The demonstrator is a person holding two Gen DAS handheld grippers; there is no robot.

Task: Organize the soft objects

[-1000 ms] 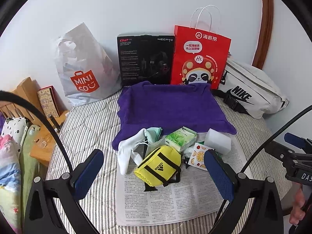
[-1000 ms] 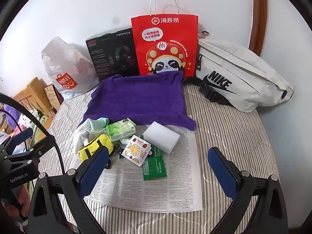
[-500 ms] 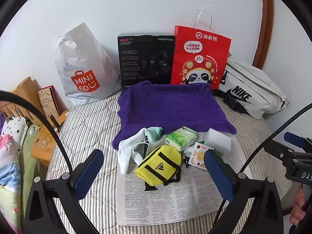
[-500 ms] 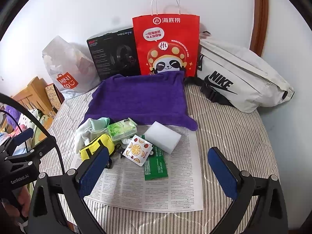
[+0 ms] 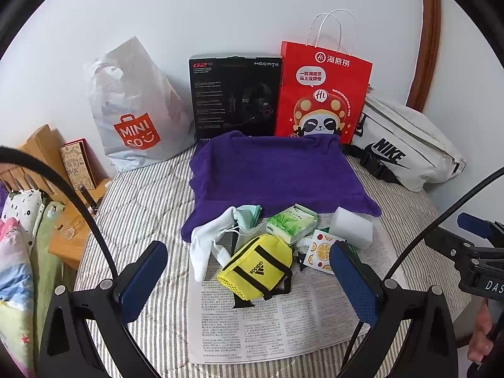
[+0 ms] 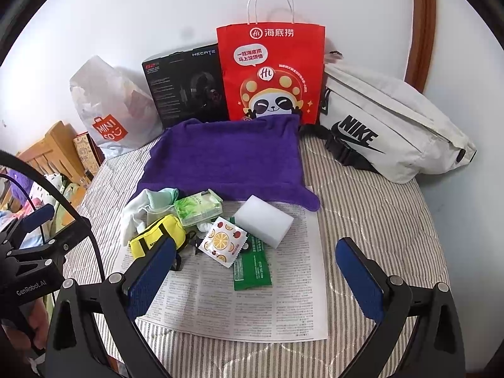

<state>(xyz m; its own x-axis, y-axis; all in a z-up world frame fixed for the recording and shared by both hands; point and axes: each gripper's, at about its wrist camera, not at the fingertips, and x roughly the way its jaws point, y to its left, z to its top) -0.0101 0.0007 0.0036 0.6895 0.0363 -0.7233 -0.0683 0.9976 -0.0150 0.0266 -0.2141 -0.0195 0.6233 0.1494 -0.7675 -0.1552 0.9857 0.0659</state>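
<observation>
A heap of small items lies on a newspaper (image 5: 283, 321) (image 6: 252, 299) spread on the striped bed. It holds a yellow Adidas pouch (image 5: 256, 266) (image 6: 157, 234), a white sock (image 5: 204, 245) (image 6: 132, 214), a green tissue pack (image 5: 291, 222) (image 6: 198, 206), a white sponge block (image 5: 352, 226) (image 6: 264, 219), a fruit-print packet (image 5: 318, 250) (image 6: 222, 241) and a green sachet (image 6: 252, 267). Behind them a purple towel (image 5: 274, 173) (image 6: 226, 160) lies flat. My left gripper (image 5: 249, 278) hovers open in front of the pouch. My right gripper (image 6: 252, 271) hovers open above the newspaper, holding nothing.
Against the wall stand a Miniso plastic bag (image 5: 135, 110) (image 6: 107, 110), a black headset box (image 5: 234, 94) (image 6: 186, 85), a red paper bag (image 5: 321, 94) (image 6: 272, 72) and a white Nike waist bag (image 5: 406, 145) (image 6: 387, 123). A wooden bedside stand (image 5: 63, 170) and bedding (image 5: 15, 252) lie left.
Both grippers stay open and almost still. The right wrist view has drifted slightly; the items on the bed have not moved.
</observation>
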